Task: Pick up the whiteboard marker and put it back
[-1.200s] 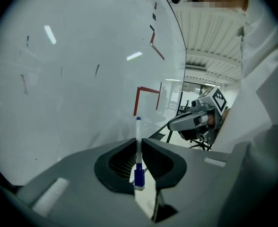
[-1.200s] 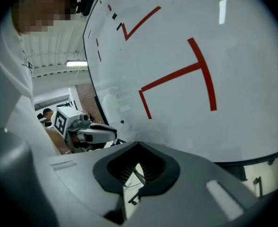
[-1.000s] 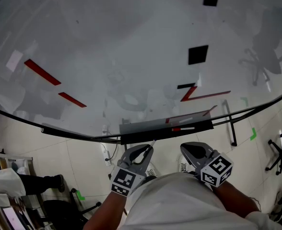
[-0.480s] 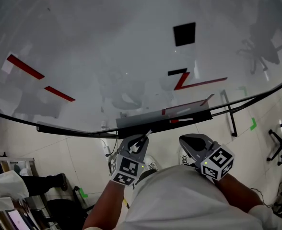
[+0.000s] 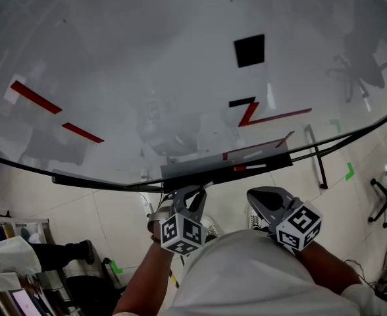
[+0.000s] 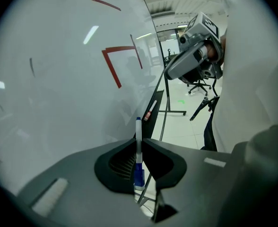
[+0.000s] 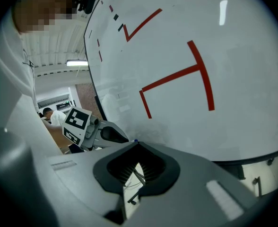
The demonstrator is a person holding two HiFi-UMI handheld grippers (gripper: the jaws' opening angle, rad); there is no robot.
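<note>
The whiteboard marker (image 6: 138, 148), a white barrel with a blue cap, is clamped between the jaws of my left gripper (image 6: 139, 143) and sticks out forward along the whiteboard (image 6: 58, 79). In the head view the left gripper (image 5: 191, 195) hangs just below the dark tray (image 5: 200, 171) at the board's lower edge. A red-capped marker (image 5: 249, 168) lies on that tray. My right gripper (image 5: 258, 201) is a little to the right, below the tray, shut with nothing between its jaws. In the right gripper view its jaws (image 7: 138, 144) meet, and the left gripper (image 7: 99, 132) shows beyond them.
The whiteboard (image 5: 147, 78) carries red lines and black squares. Its stand's foot (image 5: 317, 166) reaches onto the tiled floor, where green tape marks (image 5: 349, 171) lie. An office chair (image 5: 386, 206) is at the right. A person in white (image 5: 9, 252) is at the lower left.
The left gripper has twisted, so its marker cube now shows another face, and it has shifted slightly right under the tray. The right gripper has barely moved.
</note>
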